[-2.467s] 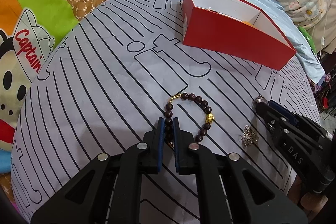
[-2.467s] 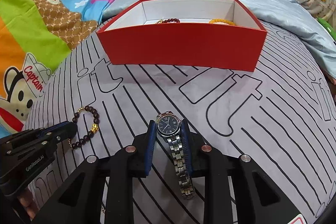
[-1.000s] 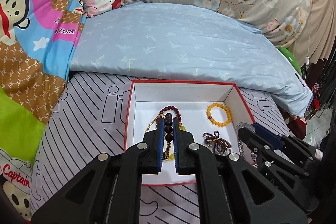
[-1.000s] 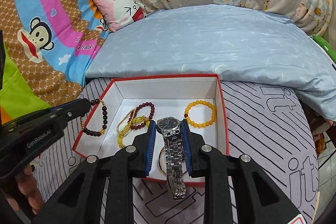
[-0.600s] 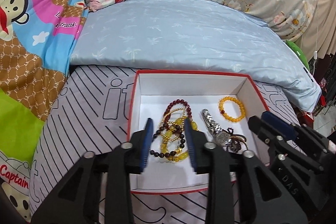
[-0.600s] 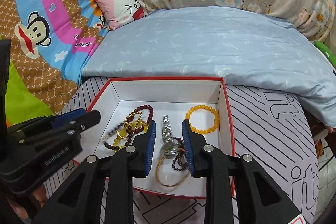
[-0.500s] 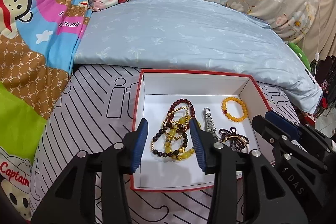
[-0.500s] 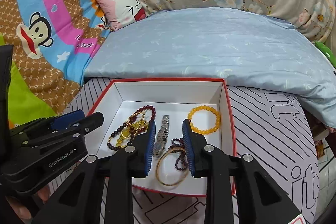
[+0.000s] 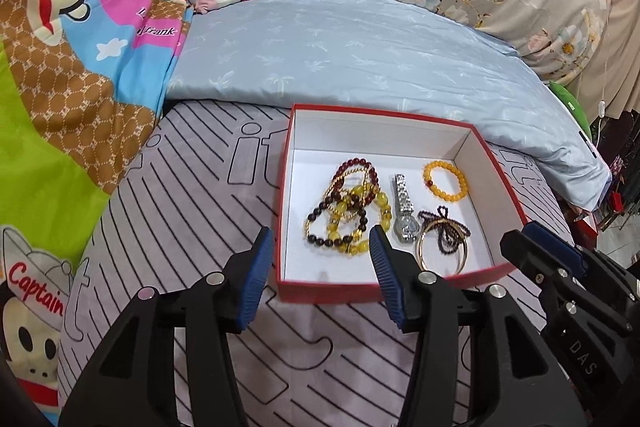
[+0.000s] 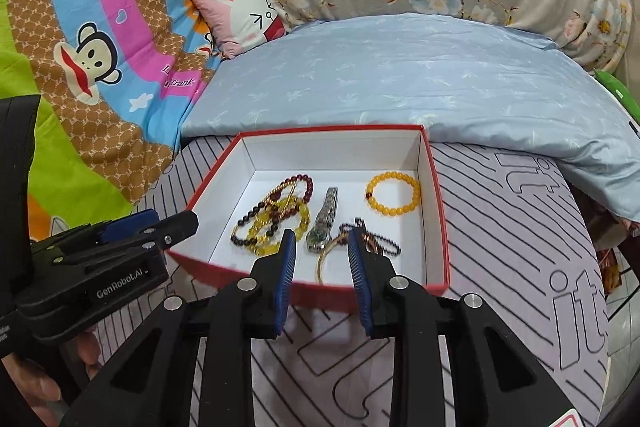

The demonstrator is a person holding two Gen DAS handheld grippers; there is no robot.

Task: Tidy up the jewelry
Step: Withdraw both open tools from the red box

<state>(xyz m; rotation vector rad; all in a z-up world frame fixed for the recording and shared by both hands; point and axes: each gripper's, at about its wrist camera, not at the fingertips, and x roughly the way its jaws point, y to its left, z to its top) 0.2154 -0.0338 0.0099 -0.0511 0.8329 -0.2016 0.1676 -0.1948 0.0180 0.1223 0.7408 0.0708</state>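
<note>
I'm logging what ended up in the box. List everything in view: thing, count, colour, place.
box: one, red outside, white inside, on the striped sheet.
watch: one, silver, middle of the box.
yellow bracelet: one, orange-yellow beads, far right corner of the box.
bead bracelets: tangled pile, dark red, brown and yellow, left part of the box; count unclear.
bangle: one, gold, near right of the box, under a dark bead string.
striped sheet: one, grey with black lines.
pillow: one, light blue, behind the box.
left tongs: open, near the box's front.
right tongs: open, over the box's front edge.
</note>
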